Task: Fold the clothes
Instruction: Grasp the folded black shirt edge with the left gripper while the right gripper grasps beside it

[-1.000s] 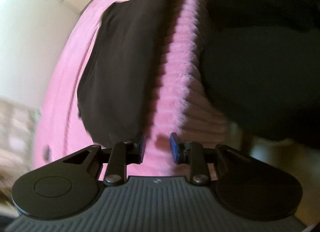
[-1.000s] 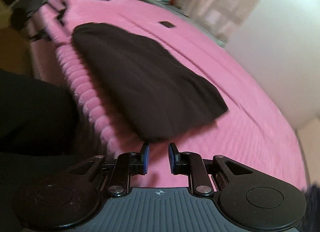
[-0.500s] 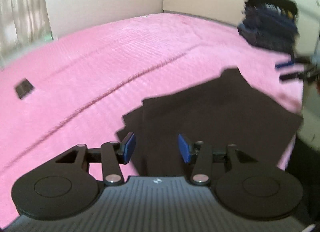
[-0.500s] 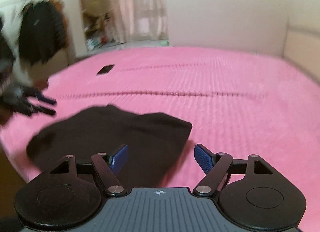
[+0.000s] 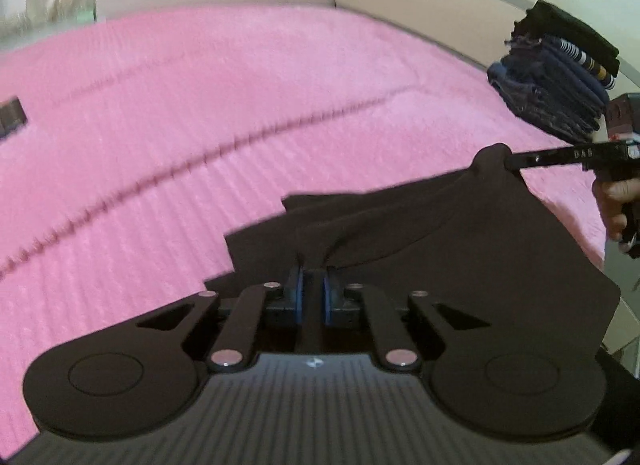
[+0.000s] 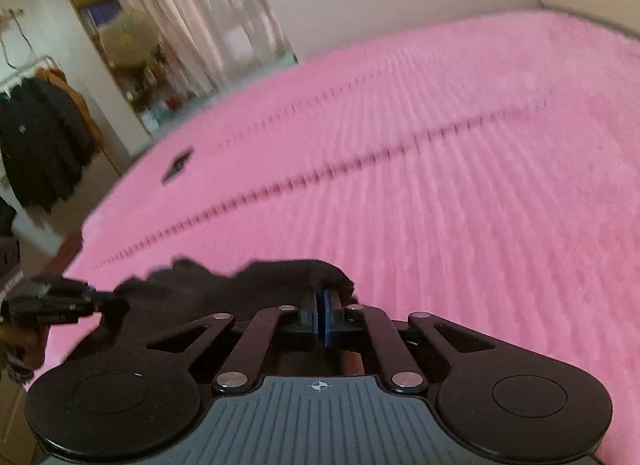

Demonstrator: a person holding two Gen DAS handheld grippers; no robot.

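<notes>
Two grippers pinch dark, creased garment point(image 5: 460, 261).

left gripper point(image 5: 313, 289) clamped closed, right gripper point(image 6: 321, 307) clamped closed

Pale letters "DAS" (faint, possibly partial), on right gripper point(image 5: 508, 163) finger side

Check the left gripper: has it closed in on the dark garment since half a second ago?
Yes. The left gripper, open above the dark garment before, now pinches a fold of it, closer to the pink bedspread.
</notes>
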